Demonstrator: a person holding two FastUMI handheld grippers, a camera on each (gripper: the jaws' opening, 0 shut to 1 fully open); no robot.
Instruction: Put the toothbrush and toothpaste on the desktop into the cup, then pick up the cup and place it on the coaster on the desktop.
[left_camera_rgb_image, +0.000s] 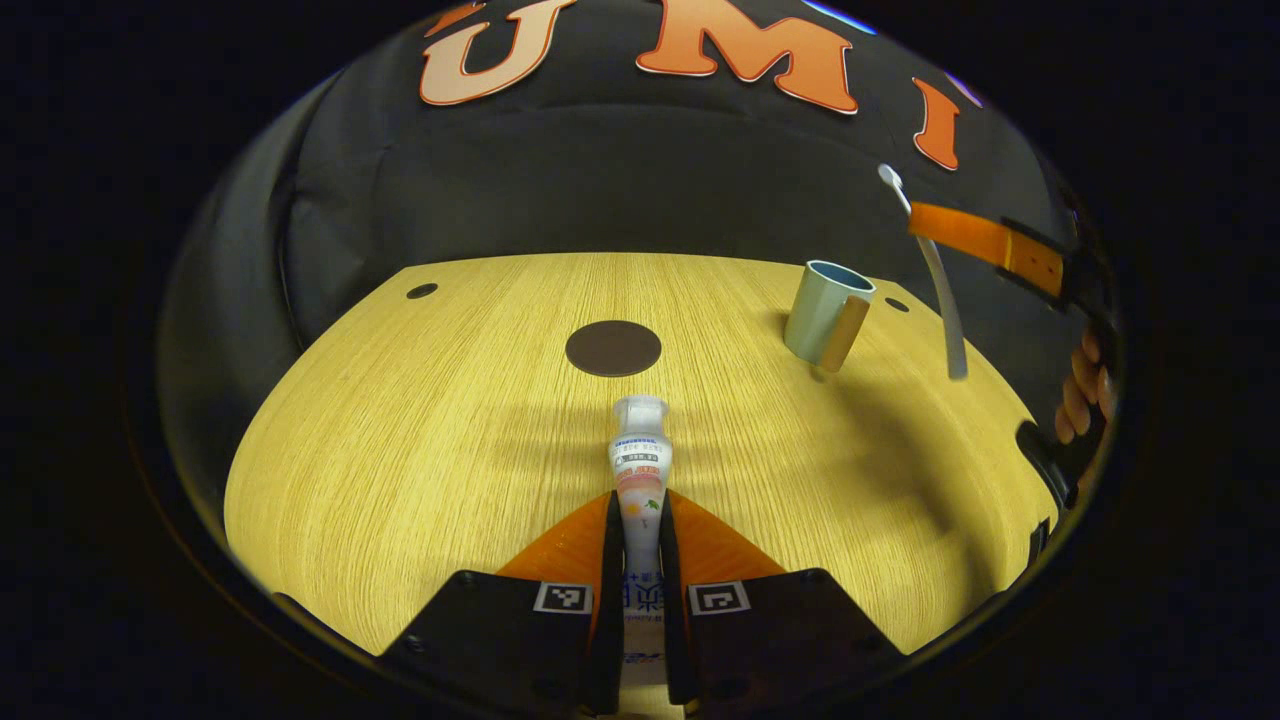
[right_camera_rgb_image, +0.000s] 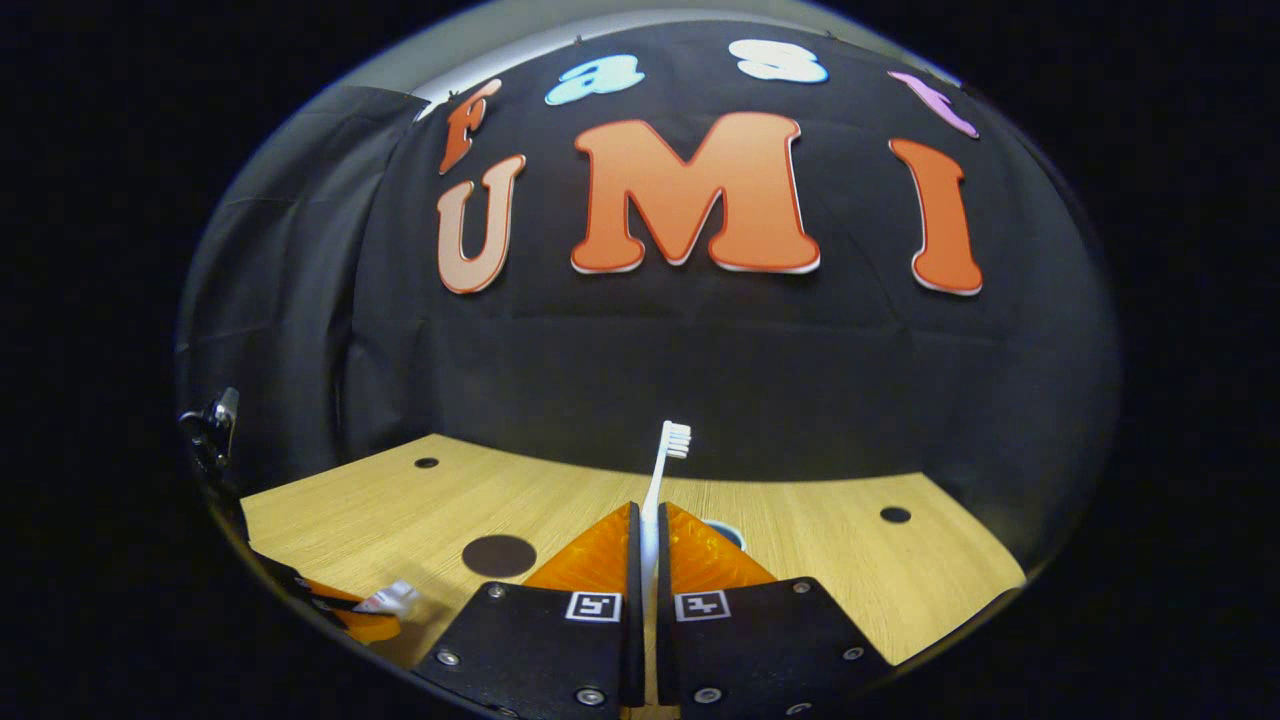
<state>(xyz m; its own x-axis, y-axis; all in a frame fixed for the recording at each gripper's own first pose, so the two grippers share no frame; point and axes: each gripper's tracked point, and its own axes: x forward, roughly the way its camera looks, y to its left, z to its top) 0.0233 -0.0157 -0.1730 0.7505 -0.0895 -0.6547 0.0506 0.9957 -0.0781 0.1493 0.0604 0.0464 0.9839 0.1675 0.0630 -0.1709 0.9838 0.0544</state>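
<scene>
Toothpaste (left_camera_rgb_image: 640, 470) clamped in left gripper (left_camera_rgb_image: 640, 520); toothbrush (right_camera_rgb_image: 660, 470) clamped in right gripper (right_camera_rgb_image: 648, 530). Cup (left_camera_rgb_image: 825, 312) at two o'clock from coaster (left_camera_rgb_image: 613, 348).

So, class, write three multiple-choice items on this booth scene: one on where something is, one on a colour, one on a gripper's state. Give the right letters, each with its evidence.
1. Where does the coaster lie?
A. under the cup
B. bare on the desktop, apart from the cup
C. in a gripper

2. What colour is the cup body?
A. red
B. pale blue-green
C. black

3. What does the right gripper hold?
A. the toothbrush
B. the cup
C. nothing

Answers:
1 B: the left gripper view shows wood between the two.
2 B: its wall shows so.
3 A: both fingers clamp the toothbrush handle; the left gripper likewise grips the toothpaste.
</scene>
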